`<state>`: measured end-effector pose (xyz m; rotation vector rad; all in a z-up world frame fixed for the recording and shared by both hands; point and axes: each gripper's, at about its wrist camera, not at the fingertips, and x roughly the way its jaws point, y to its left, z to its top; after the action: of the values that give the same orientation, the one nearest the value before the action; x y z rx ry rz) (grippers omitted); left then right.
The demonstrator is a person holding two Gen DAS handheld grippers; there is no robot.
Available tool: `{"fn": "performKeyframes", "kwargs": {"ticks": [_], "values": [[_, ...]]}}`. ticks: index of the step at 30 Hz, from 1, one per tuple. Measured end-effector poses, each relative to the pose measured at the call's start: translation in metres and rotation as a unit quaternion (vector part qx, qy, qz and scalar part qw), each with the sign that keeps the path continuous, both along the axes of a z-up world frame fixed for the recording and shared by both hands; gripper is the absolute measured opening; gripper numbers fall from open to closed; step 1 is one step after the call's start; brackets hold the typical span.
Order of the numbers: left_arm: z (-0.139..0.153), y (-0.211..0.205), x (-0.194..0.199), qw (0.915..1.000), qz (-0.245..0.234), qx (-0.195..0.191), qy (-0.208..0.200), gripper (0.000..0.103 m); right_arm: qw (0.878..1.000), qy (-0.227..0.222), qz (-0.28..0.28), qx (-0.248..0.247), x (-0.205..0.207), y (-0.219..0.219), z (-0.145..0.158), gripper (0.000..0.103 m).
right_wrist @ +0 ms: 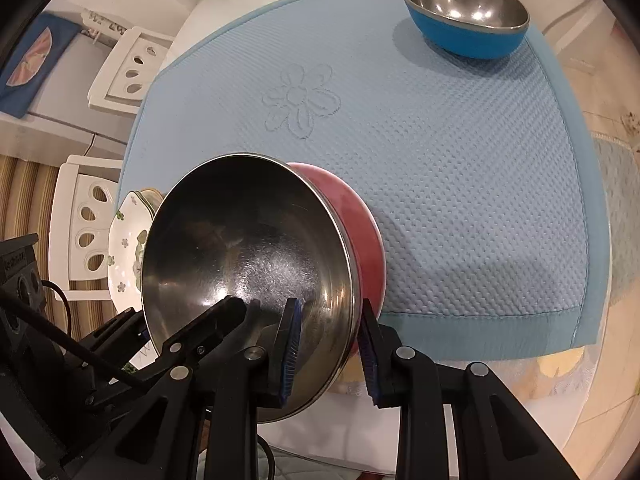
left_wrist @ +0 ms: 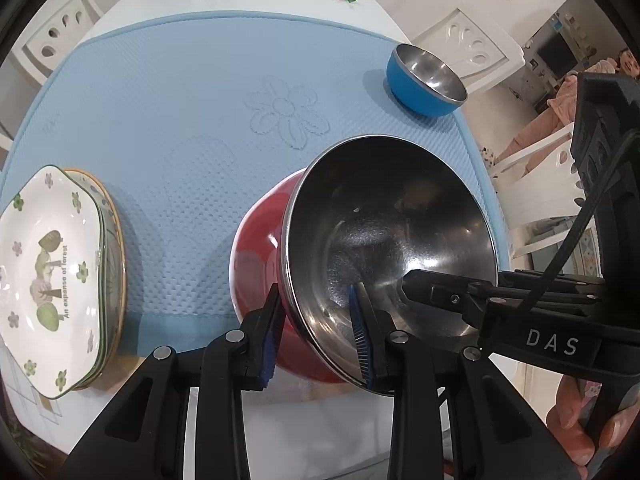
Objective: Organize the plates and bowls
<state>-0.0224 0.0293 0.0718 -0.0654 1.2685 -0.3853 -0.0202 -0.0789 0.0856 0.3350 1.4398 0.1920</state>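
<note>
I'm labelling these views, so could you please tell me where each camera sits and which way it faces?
Left wrist: on the left gripper, angled steeply down at the red bowl; the right gripper and a hand show.
Right wrist: on the right gripper, angled down at that bowl's rim.
Shared: red bowl, blue bowl, plates, mat.

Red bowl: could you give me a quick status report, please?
Both tools, left and right, clamped on red bowl rim. Bowl tilted at mat's near edge. Blue bowl far right, plate stack left; nothing in the way.

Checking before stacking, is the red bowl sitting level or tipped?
Tipped. The red bowl leans with its steel inside facing the cameras, its rim pinched by both grippers' fingers.
</note>
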Motion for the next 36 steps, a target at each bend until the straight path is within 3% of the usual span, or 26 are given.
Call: {"fn": "performKeyframes", "kwargs": {"ticks": [9,12,16,22,28,31,36], "values": [[0.006,0.012,0.006,0.9997,0.011,0.019,-0.014,0.032,1.000,0.013,-0.004,0.024,-0.003,-0.004,-0.001,0.028],[0.015,0.021,0.007,0.9995,0.020,0.010,-0.025,0.035,1.000,0.000,-0.010,0.019,-0.005,-0.011,0.008,0.027],[0.020,0.031,0.006,0.9983,0.030,0.026,-0.044,0.038,0.999,-0.020,-0.017,0.019,-0.009,-0.018,0.017,0.027],[-0.002,0.029,0.001,0.9997,0.022,0.011,-0.001,0.038,1.000,0.003,-0.011,0.019,-0.017,-0.018,0.000,0.027],[0.005,0.025,0.000,0.9995,0.023,0.013,-0.017,0.038,1.000,0.005,-0.019,0.019,-0.015,-0.023,-0.010,0.027],[0.013,0.027,0.006,0.9992,0.027,0.012,-0.028,0.038,0.997,0.016,-0.041,0.060,-0.013,-0.035,-0.011,0.027],[0.030,0.027,0.022,0.9985,0.027,-0.015,-0.045,0.038,0.994,-0.041,-0.062,0.083,-0.009,-0.053,0.017,0.027]]}}
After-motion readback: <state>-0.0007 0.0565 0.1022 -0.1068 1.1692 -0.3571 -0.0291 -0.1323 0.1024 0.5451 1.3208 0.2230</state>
